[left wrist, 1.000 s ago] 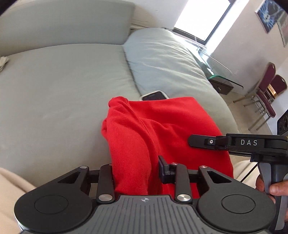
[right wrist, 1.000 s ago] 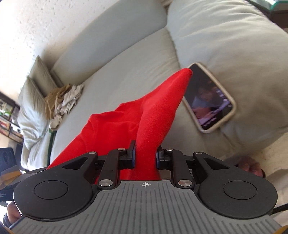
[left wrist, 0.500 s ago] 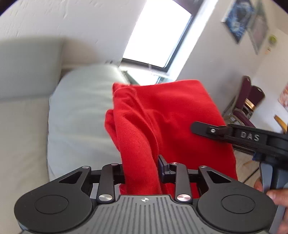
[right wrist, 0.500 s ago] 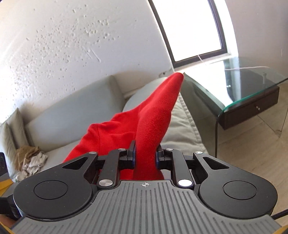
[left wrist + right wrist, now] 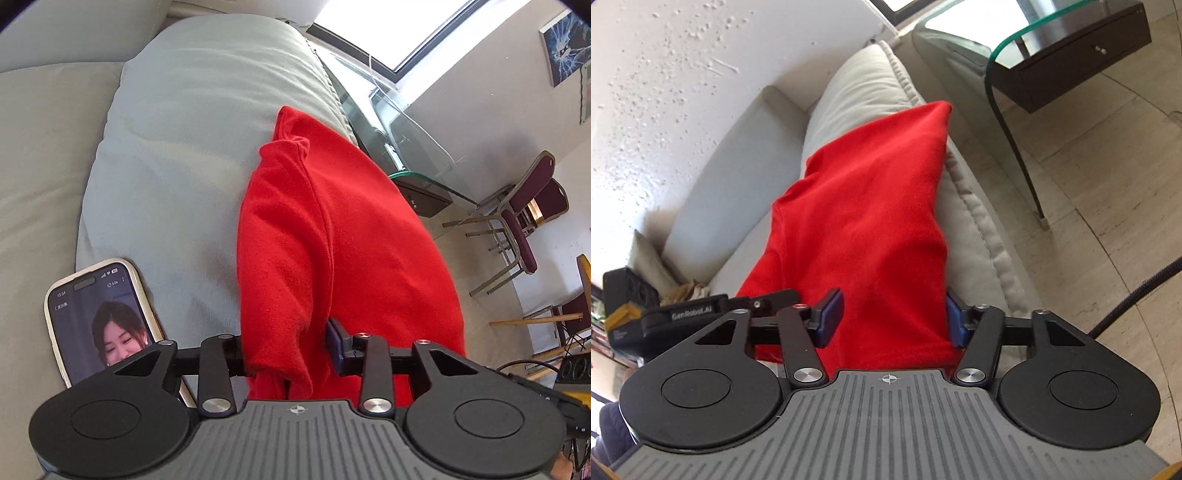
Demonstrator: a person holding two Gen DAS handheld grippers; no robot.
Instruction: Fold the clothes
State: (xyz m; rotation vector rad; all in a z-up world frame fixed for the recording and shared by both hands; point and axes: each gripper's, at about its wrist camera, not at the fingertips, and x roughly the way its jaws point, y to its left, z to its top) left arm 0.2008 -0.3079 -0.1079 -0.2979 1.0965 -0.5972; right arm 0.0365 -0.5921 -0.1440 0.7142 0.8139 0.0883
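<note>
Both tongs are now carrying the red garment (image 5: 332, 236) over the sofa's armrest (image 5: 192, 140). Left tongs (image 5: 286, 354) are pinching its bunched edge; right tongs (image 5: 892, 321) are opening around it. "GenRobot.AI" is showing on the left tongs.

The red garment (image 5: 332, 240) drapes over the sofa's armrest cushion (image 5: 184, 129) and covers its outer edge. A phone (image 5: 99, 317) leans at the cushion's inner foot, just beside the cloth. The cushion's top between them lies bare. Past the outer edge, a glass side table (image 5: 1052, 44) stands near; open floor (image 5: 1089, 184) lies beside it.
</note>
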